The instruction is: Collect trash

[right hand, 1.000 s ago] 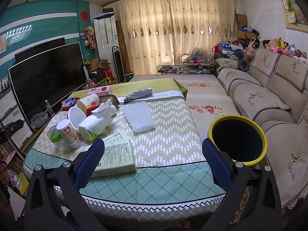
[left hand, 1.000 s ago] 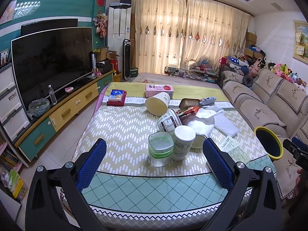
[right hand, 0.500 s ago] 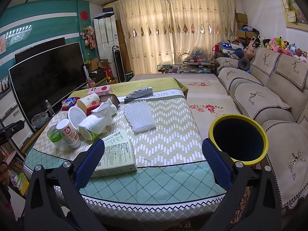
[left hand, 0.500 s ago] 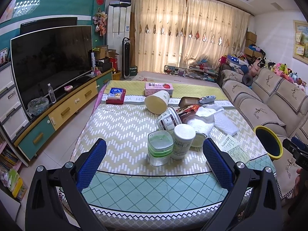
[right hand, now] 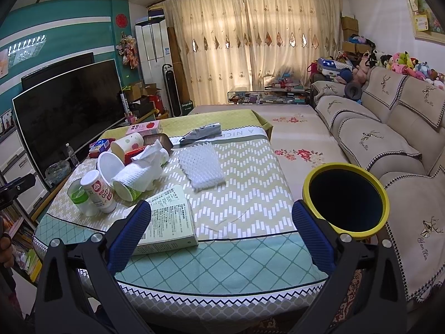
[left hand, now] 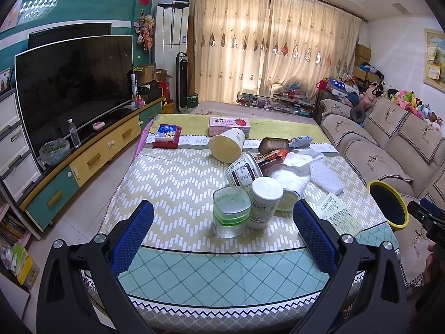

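Trash lies on the table (left hand: 172, 183): a clear green-banded container (left hand: 230, 211), a white bottle (left hand: 264, 201), tipped paper cups (left hand: 226, 147), crumpled tissue (left hand: 292, 172) and a wrapper (left hand: 274, 156). My left gripper (left hand: 222, 236) hovers open just short of the container. In the right wrist view, a pale green box (right hand: 167, 222) lies by the left pad of my open right gripper (right hand: 222, 231). A yellow-rimmed bin (right hand: 346, 199) stands right of the table. White foam mesh (right hand: 201, 164) lies mid-table.
A TV (left hand: 72, 89) on a low cabinet (left hand: 91, 161) runs along the left. A beige sofa (right hand: 389, 139) with plush toys fills the right. A pink carton (left hand: 229, 125) and blue tissue pack (left hand: 167, 136) sit at the table's far end.
The left wrist view has shifted slightly; the container and bottle sit a little nearer. The right gripper has barely moved. Both stay open.
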The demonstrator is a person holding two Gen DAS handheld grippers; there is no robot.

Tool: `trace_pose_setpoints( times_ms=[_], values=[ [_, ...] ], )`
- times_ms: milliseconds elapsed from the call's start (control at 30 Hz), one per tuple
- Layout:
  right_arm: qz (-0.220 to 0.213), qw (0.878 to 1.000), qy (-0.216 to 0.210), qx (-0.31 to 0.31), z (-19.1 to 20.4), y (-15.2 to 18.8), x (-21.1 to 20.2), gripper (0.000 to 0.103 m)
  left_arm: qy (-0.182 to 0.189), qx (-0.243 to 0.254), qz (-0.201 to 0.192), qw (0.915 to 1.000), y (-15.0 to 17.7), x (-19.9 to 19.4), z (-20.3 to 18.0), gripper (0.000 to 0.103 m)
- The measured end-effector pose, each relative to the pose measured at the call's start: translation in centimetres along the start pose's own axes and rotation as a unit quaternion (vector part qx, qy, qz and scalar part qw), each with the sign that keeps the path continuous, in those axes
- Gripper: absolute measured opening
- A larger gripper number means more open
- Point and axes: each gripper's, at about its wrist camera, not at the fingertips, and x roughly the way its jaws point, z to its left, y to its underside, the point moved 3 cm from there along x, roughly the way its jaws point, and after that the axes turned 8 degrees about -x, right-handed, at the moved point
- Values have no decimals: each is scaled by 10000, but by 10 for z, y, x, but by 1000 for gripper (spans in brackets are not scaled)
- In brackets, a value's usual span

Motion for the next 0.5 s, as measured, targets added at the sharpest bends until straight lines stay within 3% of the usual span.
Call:
trace_pose_setpoints(
  times_ms=[500],
  values=[
    [34, 10000, -18, 17, -1, 0, 0, 97, -2, 8, 17, 10000, 0, 3, 0, 99]
  ],
)
